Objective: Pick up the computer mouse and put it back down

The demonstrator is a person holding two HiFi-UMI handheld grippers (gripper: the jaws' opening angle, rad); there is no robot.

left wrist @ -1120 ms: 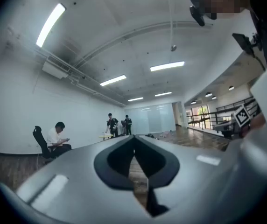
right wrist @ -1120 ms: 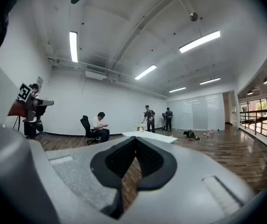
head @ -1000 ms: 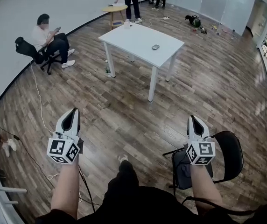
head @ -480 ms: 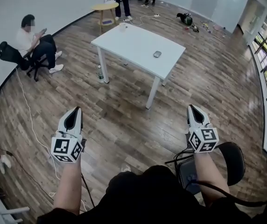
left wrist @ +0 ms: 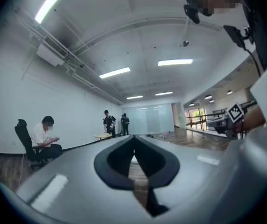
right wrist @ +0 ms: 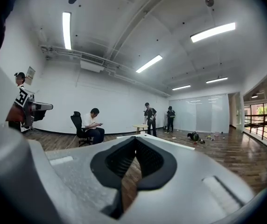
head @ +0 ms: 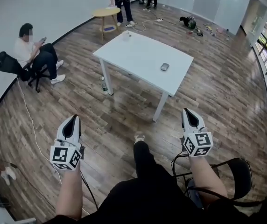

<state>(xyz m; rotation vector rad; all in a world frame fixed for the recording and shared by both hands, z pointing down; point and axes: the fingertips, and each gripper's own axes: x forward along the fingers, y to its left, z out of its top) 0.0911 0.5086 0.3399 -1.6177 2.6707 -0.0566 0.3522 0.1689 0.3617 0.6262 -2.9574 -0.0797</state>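
Note:
A grey computer mouse (head: 165,67) lies near the right edge of a white table (head: 138,55) well ahead of me in the head view. My left gripper (head: 72,119) is held out low on the left, and its jaws meet at the tip with nothing between them. My right gripper (head: 187,112) is held out on the right, also shut and empty. Both point level toward the table and are far short of it. In the left gripper view the left gripper (left wrist: 134,139) shows its pads touching. The right gripper (right wrist: 136,139) looks the same in its own view.
A person sits on a black office chair (head: 31,52) by the left wall. Others stand near a round wooden table (head: 106,13) at the back. A bottle (head: 104,84) stands by a table leg. A black chair (head: 238,171) is close at my right. A cable (head: 31,125) runs across the floor.
Both grippers have travelled forward with me toward the white table, which now looks nearer. The black chair has slipped back to my right. Both jaws stayed shut.

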